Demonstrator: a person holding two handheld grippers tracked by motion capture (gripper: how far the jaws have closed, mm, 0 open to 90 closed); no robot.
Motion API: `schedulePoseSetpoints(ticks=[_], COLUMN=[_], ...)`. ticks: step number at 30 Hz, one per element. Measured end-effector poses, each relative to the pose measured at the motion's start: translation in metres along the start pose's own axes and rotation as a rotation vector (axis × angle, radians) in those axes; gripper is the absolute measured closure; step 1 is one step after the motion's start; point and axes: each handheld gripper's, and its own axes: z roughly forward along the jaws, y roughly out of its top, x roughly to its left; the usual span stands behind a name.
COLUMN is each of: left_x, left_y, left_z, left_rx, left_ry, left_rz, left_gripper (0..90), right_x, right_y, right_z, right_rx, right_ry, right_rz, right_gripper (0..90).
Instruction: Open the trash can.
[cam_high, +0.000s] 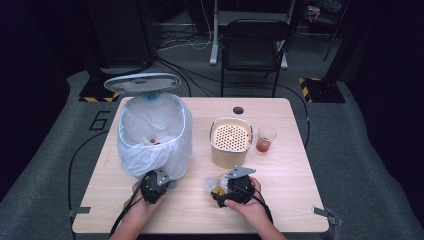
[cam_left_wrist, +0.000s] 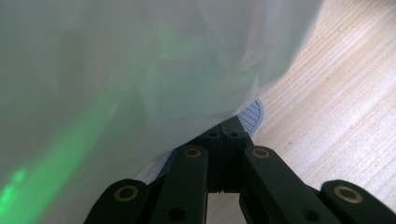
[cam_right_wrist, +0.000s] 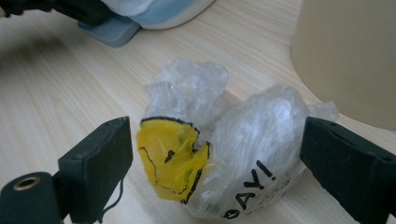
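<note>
Crinkled clear plastic, a crumpled wrapper (cam_right_wrist: 219, 154) with a yellow printed face, lies at the lower middle of the bench (cam_high: 280, 200), between the spread right tongs (cam_right_wrist: 210, 163). Being thin and springy, it may squirt out or snag on closing. The left tongs (cam_left_wrist: 224, 140), pressed together at the bin liner (cam_high: 150, 145), could tug it off the bin.

Clear crumpled wrapper (cam_right_wrist: 219, 140) — yellow patch, black lettering — on pale wood-grain table (cam_right_wrist: 56, 84)
</note>
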Motion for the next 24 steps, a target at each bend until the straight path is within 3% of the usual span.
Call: schedulePoseSetpoints(ticks=[2,5,7,9,10,13,14,21,24], left_x=[-0.001,-0.002,-0.003,-0.002,-0.001,0.001,0.002,-0.001,0.0], left_y=[0.0,0.001,0.001,0.001,-0.001,-0.002,-0.002,-0.001,-0.001], left_z=[0.0,0.0,0.001,0.001,0.0,0.0,0.0,0.0,0.0], left_rx=[-0.002,0.009,0.0,0.002,-0.006,-0.019,-0.017,-0.006,-0.005], left_ry=[0.008,0.018,0.019,0.014,0.008,-0.007,-0.008,0.007,0.003], left_rz=[0.015,0.039,0.05,0.042,0.02,-0.003,-0.002,0.03,0.025], left_gripper=[90.0,90.0,90.0,90.0,90.0,90.0,90.0,90.0,90.0], right_x=[0.001,0.002,0.001,0.0,-0.001,-0.003,-0.006,-0.013,-0.015], right_y=[0.0,-0.001,-0.002,-0.002,-0.003,-0.003,-0.004,-0.004,-0.004], right_z=[0.002,0.009,0.014,0.015,0.017,0.018,0.019,0.021,0.019], right_rx=[0.004,0.017,0.032,0.032,0.026,0.045,0.052,0.065,0.06], right_ry=[-0.001,-0.012,-0.013,-0.013,-0.01,-0.001,0.014,0.049,0.057], right_rz=[0.01,-0.016,-0.03,-0.036,-0.033,-0.026,-0.033,-0.023,-0.013], right_gripper=[10.8,15.0,23.9,26.1,33.4,40.9,46.2,56.6,61.3])
